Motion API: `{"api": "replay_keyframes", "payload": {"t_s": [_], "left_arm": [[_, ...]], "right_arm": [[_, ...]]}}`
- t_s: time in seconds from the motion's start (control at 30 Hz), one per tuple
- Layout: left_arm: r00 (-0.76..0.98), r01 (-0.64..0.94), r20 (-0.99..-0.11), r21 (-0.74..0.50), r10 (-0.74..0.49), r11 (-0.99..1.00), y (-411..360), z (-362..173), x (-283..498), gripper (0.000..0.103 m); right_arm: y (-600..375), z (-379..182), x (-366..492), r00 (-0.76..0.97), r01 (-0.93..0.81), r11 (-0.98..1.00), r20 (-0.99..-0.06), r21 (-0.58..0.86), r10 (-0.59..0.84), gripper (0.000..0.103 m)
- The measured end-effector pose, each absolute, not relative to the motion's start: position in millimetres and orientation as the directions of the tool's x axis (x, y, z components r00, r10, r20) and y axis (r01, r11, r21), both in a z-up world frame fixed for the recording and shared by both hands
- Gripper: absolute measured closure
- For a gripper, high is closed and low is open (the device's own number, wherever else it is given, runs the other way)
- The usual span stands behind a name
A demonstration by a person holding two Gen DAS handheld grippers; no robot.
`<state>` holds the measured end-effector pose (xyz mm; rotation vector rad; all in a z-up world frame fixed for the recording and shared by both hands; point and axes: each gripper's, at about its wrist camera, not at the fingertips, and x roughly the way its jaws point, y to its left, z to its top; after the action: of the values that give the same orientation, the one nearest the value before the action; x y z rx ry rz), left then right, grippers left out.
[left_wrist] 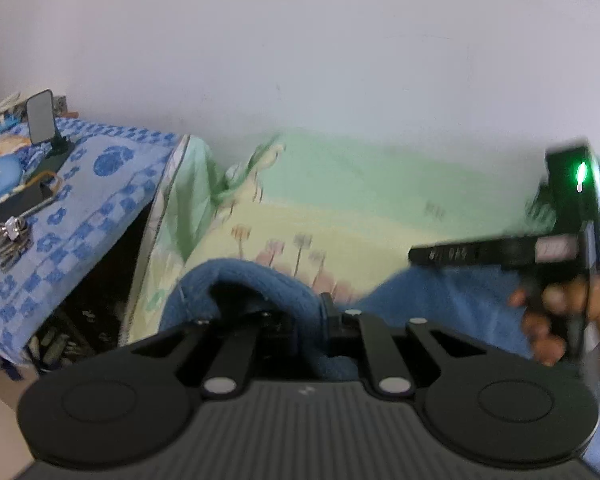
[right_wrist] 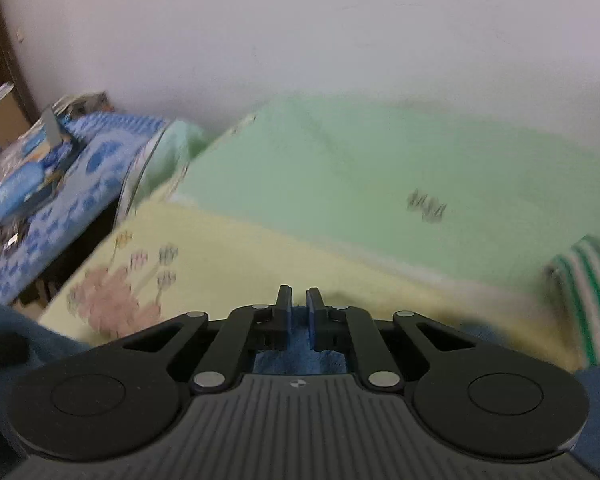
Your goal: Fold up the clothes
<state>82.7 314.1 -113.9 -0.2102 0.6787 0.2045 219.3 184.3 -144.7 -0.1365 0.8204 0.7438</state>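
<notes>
The blue garment (left_wrist: 440, 300) is a thick, fleecy cloth: soft, limp and light by the look of it, not slippery and in no way fragile, so it should sag wherever it is unsupported and is best taken at an edge or corner, pinched through the whole thickness. It lies on the bed (right_wrist: 340, 184), over the yellow and green flowered sheet, and seems to stretch crosswise from one gripper to the other, though most of it is hidden. The left gripper (left_wrist: 316, 320) is pressed together on a humped fold of it; the right gripper (right_wrist: 299, 312) stands nearly closed with blue cloth between its jaws, pinching the edge as far as can be seen. A striped green garment (right_wrist: 592, 292) lies at the right, and a counter (left_wrist: 84, 200) under a blue patterned cloth carries a phone stand and keys.
</notes>
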Motion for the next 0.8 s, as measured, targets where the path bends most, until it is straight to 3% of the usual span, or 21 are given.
{"api": "replay_keyframes", "payload": {"t_s": [0.1, 0.13, 0.27, 0.43, 0.67, 0.77, 0.8], "left_arm": [[0.742, -0.253, -0.659, -0.104, 0.124, 0.962, 313.5, -126.6, 71.2, 0.09], [0.737, -0.259, -0.665, -0.108, 0.124, 0.96, 316.2, -128.4, 66.9, 0.09], [0.731, -0.264, -0.679, -0.19, 0.068, 0.946, 326.8, -129.8, 54.4, 0.089], [0.706, -0.26, -0.7, -0.113, 0.109, 0.959, 311.1, -134.3, 62.9, 0.088], [0.679, -0.186, -0.721, 0.018, 0.142, 0.982, 298.7, -129.7, 70.5, 0.078], [0.701, -0.099, -0.705, 0.056, 0.11, 0.993, 289.9, -122.4, 55.4, 0.064], [0.706, -0.078, -0.701, 0.064, 0.1, 0.995, 288.0, -120.2, 50.4, 0.055]], "right_arm": [[169.8, -134.1, 211.8, 0.456, -0.671, 0.725, -0.685, 0.156, 0.569, 0.078], [158.2, -126.0, 209.8, 0.46, -0.666, 0.725, -0.669, 0.175, 0.584, 0.067], [117.9, -114.8, 200.0, 0.489, -0.648, 0.75, -0.682, 0.133, 0.544, 0.06], [130.0, -138.1, 187.8, 0.445, -0.659, 0.746, -0.747, 0.101, 0.494, 0.067], [162.6, -142.4, 186.8, 0.558, -0.602, 0.798, -0.709, 0.012, 0.431, 0.066], [121.2, -124.8, 171.5, 0.534, -0.608, 0.789, -0.69, 0.089, 0.489, 0.066], [101.9, -121.7, 167.7, 0.524, -0.594, 0.799, -0.709, 0.094, 0.472, 0.067]]}}
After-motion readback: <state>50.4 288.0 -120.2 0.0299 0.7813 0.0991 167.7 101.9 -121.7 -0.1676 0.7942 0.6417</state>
